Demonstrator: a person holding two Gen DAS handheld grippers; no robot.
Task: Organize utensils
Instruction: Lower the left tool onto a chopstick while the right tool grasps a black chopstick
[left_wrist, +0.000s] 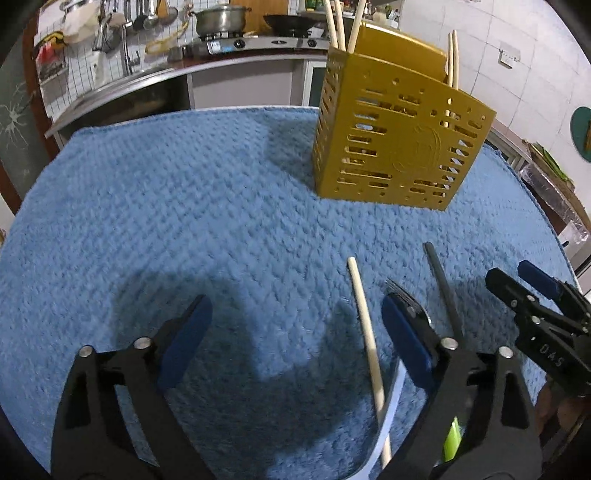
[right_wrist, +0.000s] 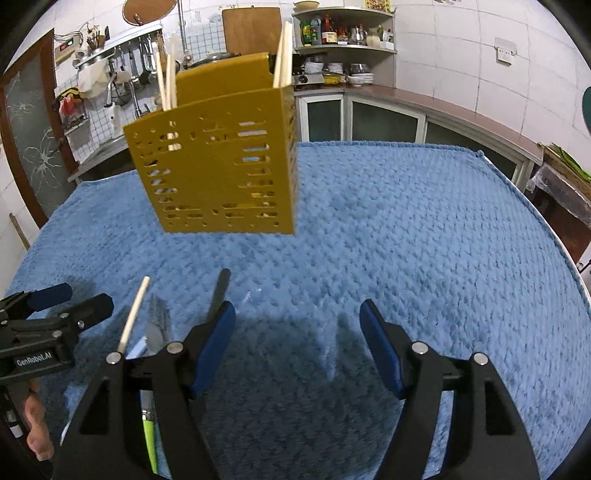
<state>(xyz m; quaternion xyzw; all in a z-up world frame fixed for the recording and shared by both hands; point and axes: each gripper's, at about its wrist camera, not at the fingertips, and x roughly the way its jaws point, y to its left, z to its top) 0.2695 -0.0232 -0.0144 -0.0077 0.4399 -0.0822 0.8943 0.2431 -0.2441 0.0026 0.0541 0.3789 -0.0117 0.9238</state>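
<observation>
A yellow slotted utensil holder (left_wrist: 399, 140) stands on the blue towel (left_wrist: 184, 206) with several wooden chopsticks (left_wrist: 337, 26) upright in it; it also shows in the right wrist view (right_wrist: 221, 166). Loose on the towel lie a wooden chopstick (left_wrist: 364, 328), a metal fork (left_wrist: 404, 295) with a green handle (left_wrist: 452, 437), and a dark grey stick (left_wrist: 443, 288). My left gripper (left_wrist: 295, 332) is open and empty, its right finger over the fork. My right gripper (right_wrist: 297, 339) is open and empty, just right of the chopstick (right_wrist: 133, 317), fork (right_wrist: 159, 321) and dark stick (right_wrist: 219, 291).
The towel (right_wrist: 406, 240) covers a table. Behind it runs a kitchen counter with a stove and pot (left_wrist: 219, 20), a sink rack of hanging utensils (left_wrist: 110, 33), corner shelves of bottles (right_wrist: 332, 33) and a cutting board (right_wrist: 253, 29). A person's hand (right_wrist: 37, 424) shows at the lower left.
</observation>
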